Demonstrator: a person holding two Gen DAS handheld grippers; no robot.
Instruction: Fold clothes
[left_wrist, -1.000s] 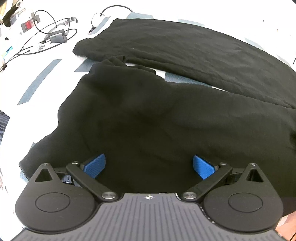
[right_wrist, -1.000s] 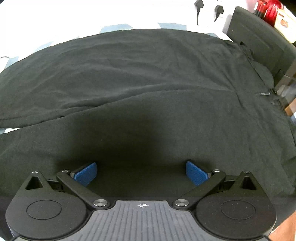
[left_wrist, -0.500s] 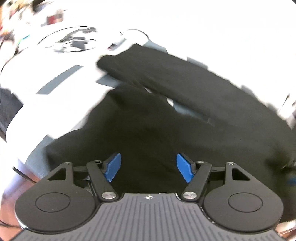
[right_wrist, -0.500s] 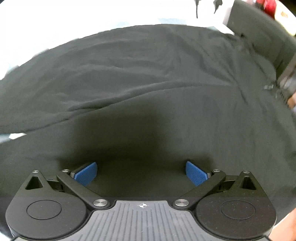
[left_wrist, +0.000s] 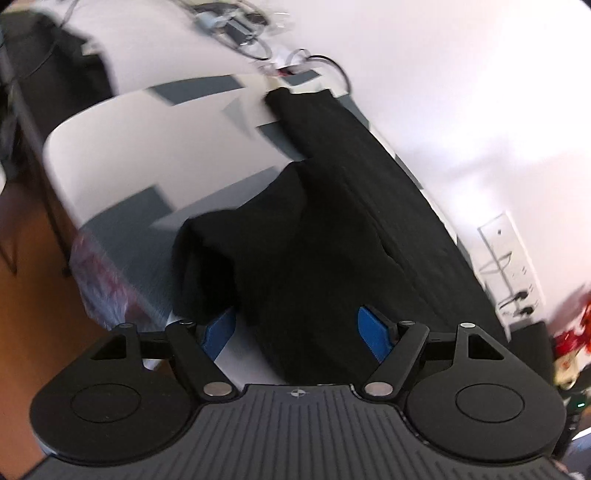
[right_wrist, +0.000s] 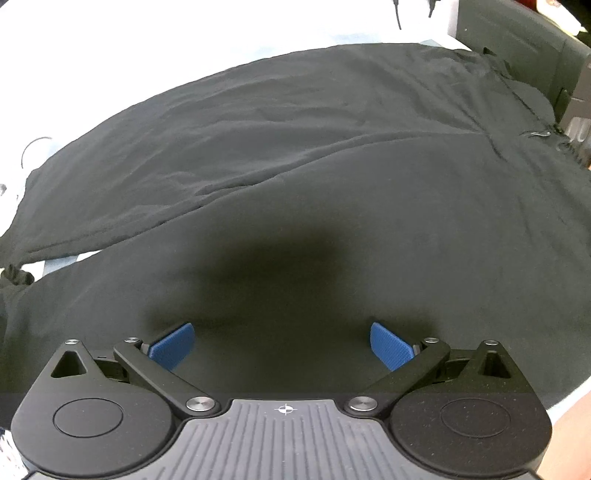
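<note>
The black trousers (right_wrist: 332, 155) lay spread across the white table (left_wrist: 155, 140), both legs running side by side away from the right gripper (right_wrist: 282, 345), with a sliver of bare tabletop showing between them toward the hems. That gripper hovered low over the nearer leg, its blue jaws spread wide and holding nothing, its own shadow falling on the cloth just ahead of them.

The left gripper (left_wrist: 295, 330) was tilted hard, its jaws also spread apart. The bunched hem end of the nearer trouser leg (left_wrist: 258, 251) rose in a lump just ahead of and between them, but I could not see either pad closing on it. My guess was that a lengthwise fold, one leg onto the other, was being set up. Any next move would call for a firm pinch on the hem edge at the left jaws and a matching hold further up the leg at the right.

The table carried grey tape patches (left_wrist: 199, 88) and a tangle of cables (left_wrist: 240, 29) at its far end. A wall socket (left_wrist: 509, 266) sat to the right of the left jaws, wooden floor (left_wrist: 33, 295) to their left.
</note>
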